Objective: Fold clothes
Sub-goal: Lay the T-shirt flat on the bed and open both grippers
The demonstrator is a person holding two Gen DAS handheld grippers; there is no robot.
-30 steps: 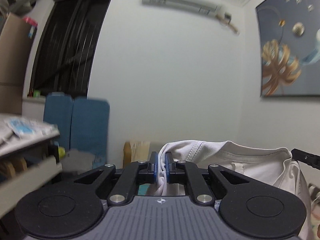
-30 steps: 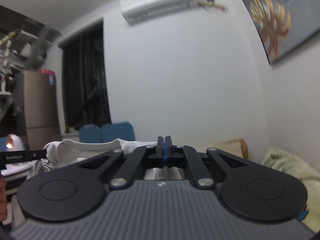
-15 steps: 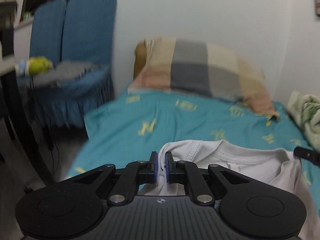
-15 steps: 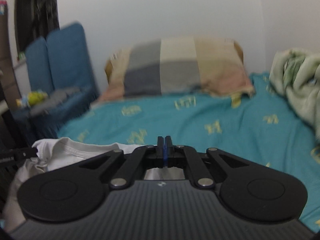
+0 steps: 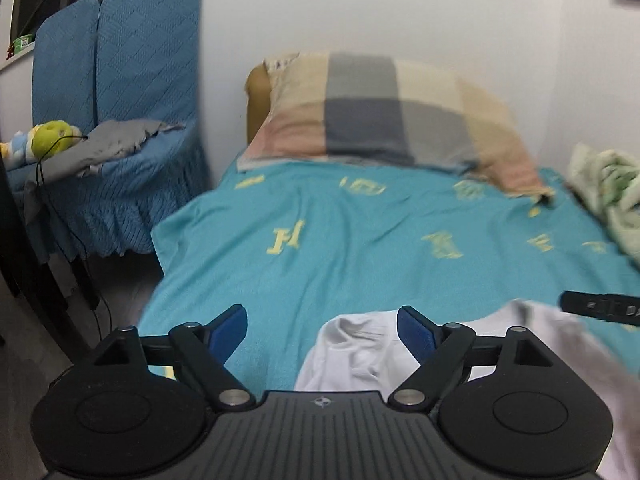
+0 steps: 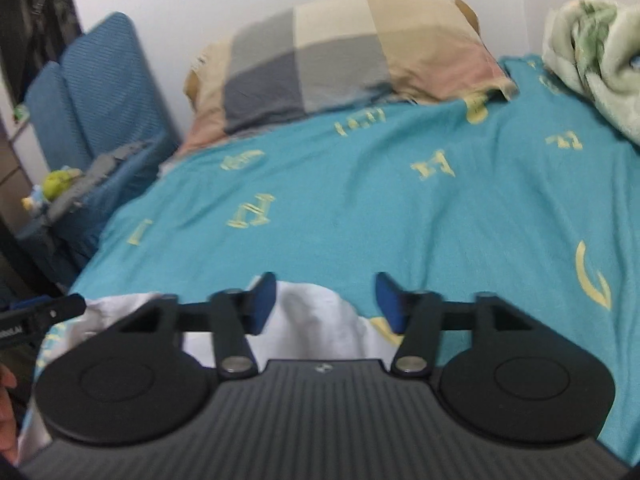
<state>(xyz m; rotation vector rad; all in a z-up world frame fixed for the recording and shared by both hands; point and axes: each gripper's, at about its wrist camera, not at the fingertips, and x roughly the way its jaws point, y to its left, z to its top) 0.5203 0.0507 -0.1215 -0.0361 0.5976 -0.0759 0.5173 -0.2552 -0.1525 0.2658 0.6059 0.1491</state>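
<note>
A white T-shirt (image 5: 360, 354) lies on the near part of the teal bed sheet (image 5: 360, 248). My left gripper (image 5: 322, 330) is open just above the shirt's left end, with nothing held. In the right wrist view the shirt (image 6: 316, 320) lies under my right gripper (image 6: 326, 302), which is also open and empty. Each gripper's tip shows at the edge of the other's view: the right one (image 5: 600, 307) and the left one (image 6: 40, 312). Most of the shirt is hidden under the gripper bodies.
A checked pillow (image 5: 384, 116) lies at the head of the bed by the white wall. A crumpled green blanket (image 6: 592, 40) sits at the bed's right side. A blue covered chair (image 5: 120, 120) with grey cloth and a plush toy stands left of the bed.
Both grippers swung down from wall height to the bed with the shirt held shut, then opened and let it go. The shirt now lies on the sheet.
</note>
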